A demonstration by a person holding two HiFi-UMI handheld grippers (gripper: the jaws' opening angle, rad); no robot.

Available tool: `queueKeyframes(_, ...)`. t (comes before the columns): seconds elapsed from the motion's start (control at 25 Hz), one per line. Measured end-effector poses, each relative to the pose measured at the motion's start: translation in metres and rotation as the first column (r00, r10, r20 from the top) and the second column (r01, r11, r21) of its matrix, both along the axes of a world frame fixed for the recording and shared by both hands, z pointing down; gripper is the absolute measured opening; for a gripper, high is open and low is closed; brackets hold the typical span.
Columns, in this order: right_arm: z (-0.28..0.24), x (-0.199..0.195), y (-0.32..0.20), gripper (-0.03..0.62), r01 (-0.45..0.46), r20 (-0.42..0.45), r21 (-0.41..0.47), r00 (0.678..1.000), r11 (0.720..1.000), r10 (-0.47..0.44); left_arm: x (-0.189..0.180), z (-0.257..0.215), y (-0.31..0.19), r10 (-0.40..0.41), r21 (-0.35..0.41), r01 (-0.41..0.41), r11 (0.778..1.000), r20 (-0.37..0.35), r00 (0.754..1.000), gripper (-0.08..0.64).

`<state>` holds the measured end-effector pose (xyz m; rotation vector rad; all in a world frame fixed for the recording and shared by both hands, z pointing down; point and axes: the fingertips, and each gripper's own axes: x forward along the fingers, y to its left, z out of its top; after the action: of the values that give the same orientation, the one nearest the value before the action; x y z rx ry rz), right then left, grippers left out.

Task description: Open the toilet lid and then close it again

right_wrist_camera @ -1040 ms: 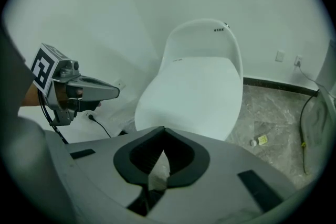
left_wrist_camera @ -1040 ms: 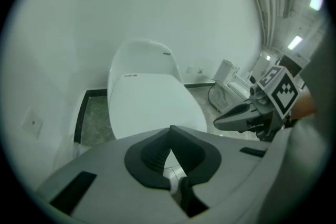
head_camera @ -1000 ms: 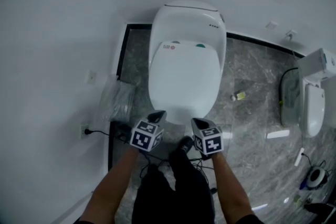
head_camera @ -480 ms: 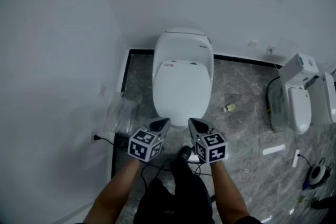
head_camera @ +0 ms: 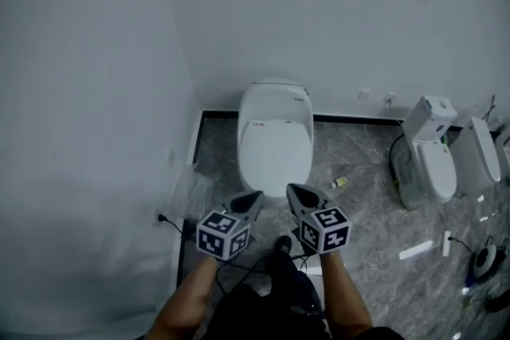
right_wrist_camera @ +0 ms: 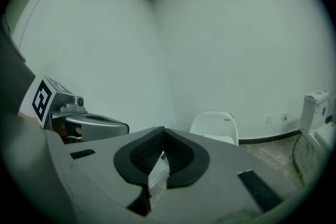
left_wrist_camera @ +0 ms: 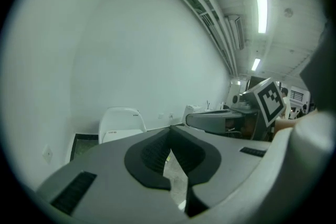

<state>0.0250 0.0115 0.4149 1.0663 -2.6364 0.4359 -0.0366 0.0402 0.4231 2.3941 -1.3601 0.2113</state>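
- Looking down into the corner of the room, I see the toilet (head_camera: 275,103) backed against the rear wall (head_camera: 319,12) on the grey stone floor (head_camera: 358,147). It is ahead of both grippers and well apart from them.
- Its lid (head_camera: 275,154) lies flat and shut over the bowl. I cannot tell whether the cycle is yet to start or already done.
- I judge the lid to be light, stiff moulded plastic, glossy and therefore slippery, swinging on a hinge at the tank end.
- I would take it at the front lip, farthest from the hinge. I would hook the tips under the rim rather than pinch it, and lower it gently so it does not slam.
- The left gripper (head_camera: 253,197) has its jaws pressed together with nothing between them.
- The right gripper (head_camera: 293,191) is likewise fully closed and empty, held level with its partner.
- A small object (head_camera: 340,182) lies on the floor beside the bowl, clear of my approach.
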Motion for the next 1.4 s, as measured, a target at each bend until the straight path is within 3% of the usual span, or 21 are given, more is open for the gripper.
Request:
queueKeyframes(0.32, -0.087, -0.009, 0.071, 0.009, 0.027, 0.084, 0.135, 0.996, 0.990, -0.038, 0.007, -0.087, 0.052, 0.014, 0.167, -0.012, 0.986, -0.011, 1.000, 0.006)
queueKeyframes(0.48, -0.112, -0.006, 0.099, 0.009, 0.017, 0.102, 0.177, 0.994, 0.984, -0.036, 0.012, -0.115, 0.074, 0.024, 0.214, -0.023, 0.977, -0.003, 1.000, 0.006)
queueKeyframes(0.8, -0.153, 0.004, 0.118, 0.009, -0.037, 0.196, 0.212, 0.981, 0.977, -0.006, 0.023, -0.144, 0.092, 0.032, 0.242, -0.037, 0.970, 0.028, 0.999, 0.006)
queueKeyframes(1.4, -0.180, 0.025, 0.124, 0.008, -0.030, 0.185, 0.257, 0.983, 0.966, -0.019, 0.050, -0.170, 0.092, 0.048, 0.268, -0.053, 0.962, 0.025, 0.999, 0.006)
